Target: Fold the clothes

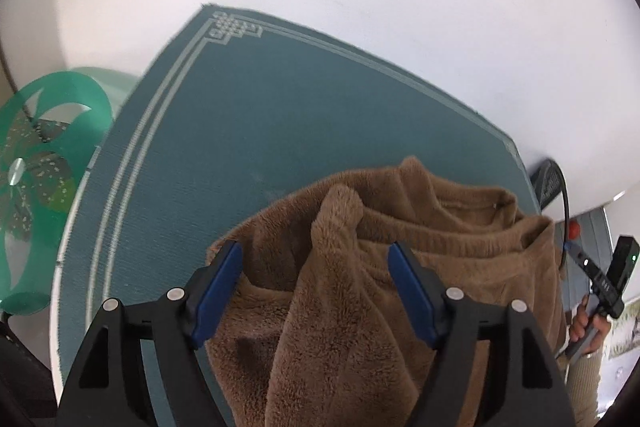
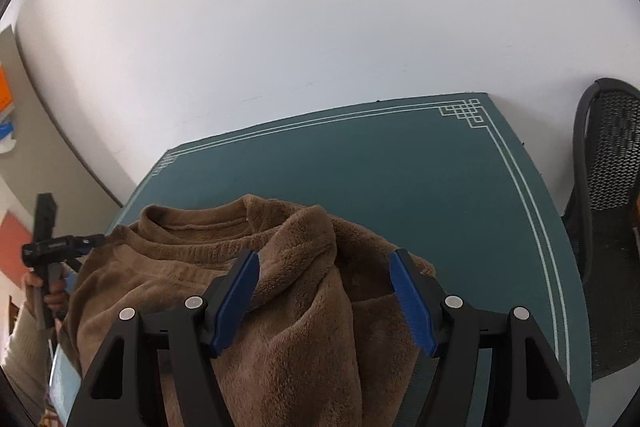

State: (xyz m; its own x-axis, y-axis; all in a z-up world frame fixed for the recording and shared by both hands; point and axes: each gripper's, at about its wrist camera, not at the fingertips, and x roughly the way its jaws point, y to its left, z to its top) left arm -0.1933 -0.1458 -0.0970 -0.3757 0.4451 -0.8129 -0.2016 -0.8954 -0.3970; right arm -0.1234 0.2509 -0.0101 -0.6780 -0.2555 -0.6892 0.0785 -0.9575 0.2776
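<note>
A brown fleece sweater (image 1: 400, 267) lay on the desk (image 1: 240, 147), which was covered by a teal mat with a pale line border and knot-pattern corners. Its ribbed collar faced the white wall, and a sleeve was folded in over the body on each side.

The left gripper (image 1: 316, 291) hung just above the sweater's left part with its blue pads spread wide; a ridge of sleeve lay between them, but the pads did not press on it. The right gripper (image 2: 324, 299) stood spread the same way over the other sleeve fold, gripping nothing. A green patterned disc (image 1: 44, 163) sat beside the desk on the left, and a black mesh chair (image 2: 608, 227) on the right.
</note>
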